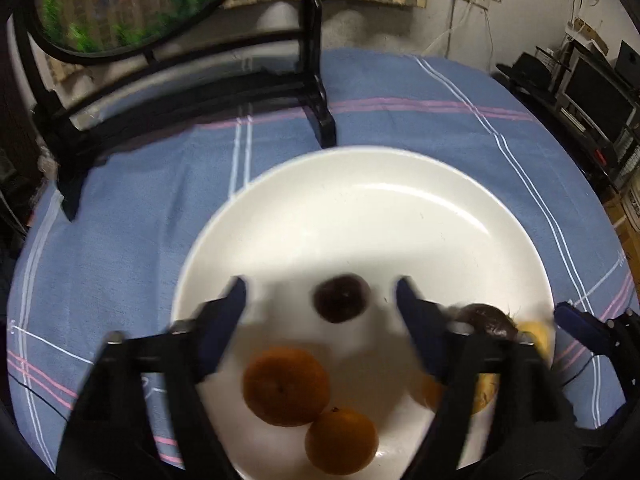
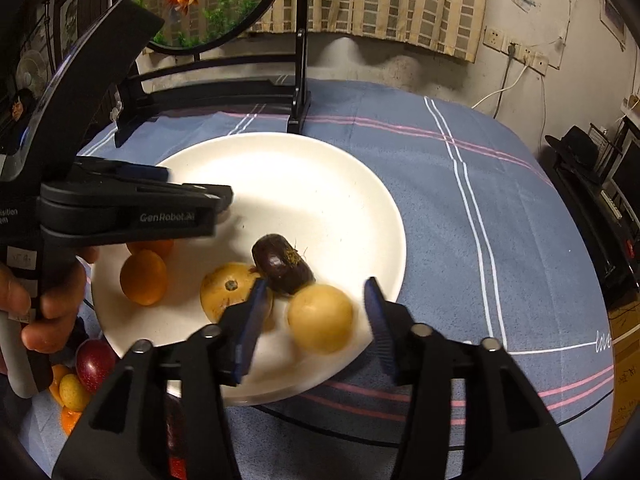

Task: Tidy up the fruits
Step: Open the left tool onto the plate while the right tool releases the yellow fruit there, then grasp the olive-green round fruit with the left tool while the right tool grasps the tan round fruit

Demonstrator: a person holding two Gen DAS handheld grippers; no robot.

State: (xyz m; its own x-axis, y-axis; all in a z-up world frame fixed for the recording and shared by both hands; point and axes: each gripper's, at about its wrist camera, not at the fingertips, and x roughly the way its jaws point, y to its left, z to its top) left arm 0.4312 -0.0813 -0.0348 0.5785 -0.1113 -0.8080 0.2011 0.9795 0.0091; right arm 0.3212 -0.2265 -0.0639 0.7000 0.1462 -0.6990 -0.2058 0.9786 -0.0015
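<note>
Left gripper (image 1: pixel 322 300): spread wide over white plate (image 1: pixel 360 184), dark round fruit (image 1: pixel 341 298) loose between pads | Right gripper (image 2: pixel 316 312): parted, yellow fruit (image 2: pixel 320 318) between pads, contact unclear | Plate: two oranges (image 1: pixel 286 386), dark oblong fruit (image 2: pixel 282 264) | Beneath: blue striped cloth (image 2: pixel 500 184)

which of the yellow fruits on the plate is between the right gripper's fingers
The smooth yellow fruit near the plate's front rim, between the open right gripper's fingers. The other yellow fruit, with a dark stem scar, lies outside them.
</note>
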